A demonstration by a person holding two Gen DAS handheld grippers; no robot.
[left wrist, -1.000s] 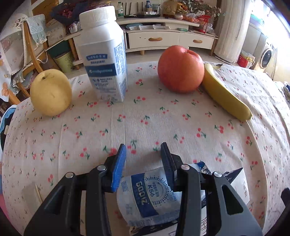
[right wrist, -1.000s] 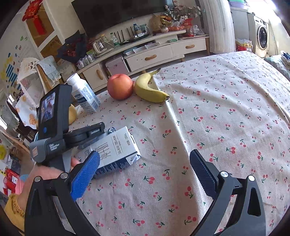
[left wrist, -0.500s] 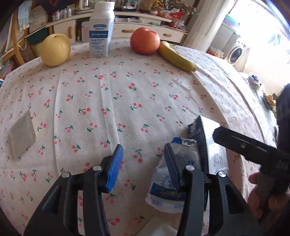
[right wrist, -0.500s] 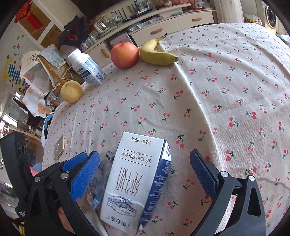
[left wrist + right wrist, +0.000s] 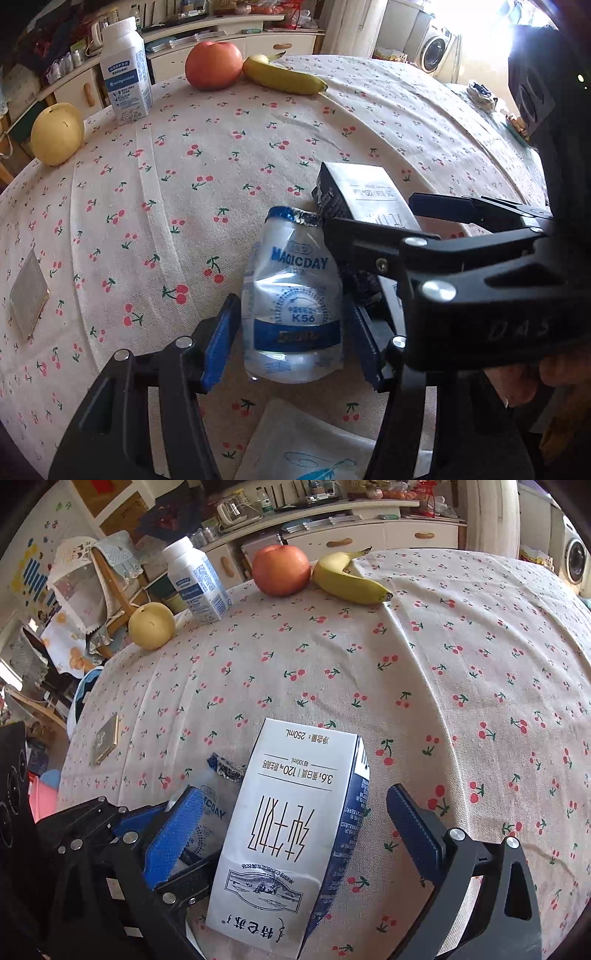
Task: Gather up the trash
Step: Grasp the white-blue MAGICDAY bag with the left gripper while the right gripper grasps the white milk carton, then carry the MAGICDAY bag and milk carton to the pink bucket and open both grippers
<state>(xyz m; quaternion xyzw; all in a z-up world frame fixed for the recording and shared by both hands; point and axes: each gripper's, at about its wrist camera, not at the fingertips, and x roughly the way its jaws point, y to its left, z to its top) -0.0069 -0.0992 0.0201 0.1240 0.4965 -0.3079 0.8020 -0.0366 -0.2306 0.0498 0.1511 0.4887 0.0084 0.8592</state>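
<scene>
A crumpled clear and blue plastic pouch (image 5: pixel 291 302) lies on the cherry-print tablecloth (image 5: pixel 184 177) between the fingers of my left gripper (image 5: pixel 291 339), which is open around it. A white and navy milk carton (image 5: pixel 291 834) lies flat beside the pouch, between the open fingers of my right gripper (image 5: pixel 295 830). The carton also shows in the left wrist view (image 5: pixel 365 192), partly hidden by the right gripper. The pouch shows in the right wrist view (image 5: pixel 210 812) behind the left finger.
At the table's far edge stand a white bottle (image 5: pixel 125 70), an apple (image 5: pixel 213 64), a banana (image 5: pixel 284 75) and a yellow pear (image 5: pixel 57 133). A small flat square packet (image 5: pixel 28 295) lies at the left. A white paper (image 5: pixel 306 443) lies near me.
The left gripper has moved so that the pouch now lies between its fingers. The right gripper has come closer over the carton, beside the left one.
</scene>
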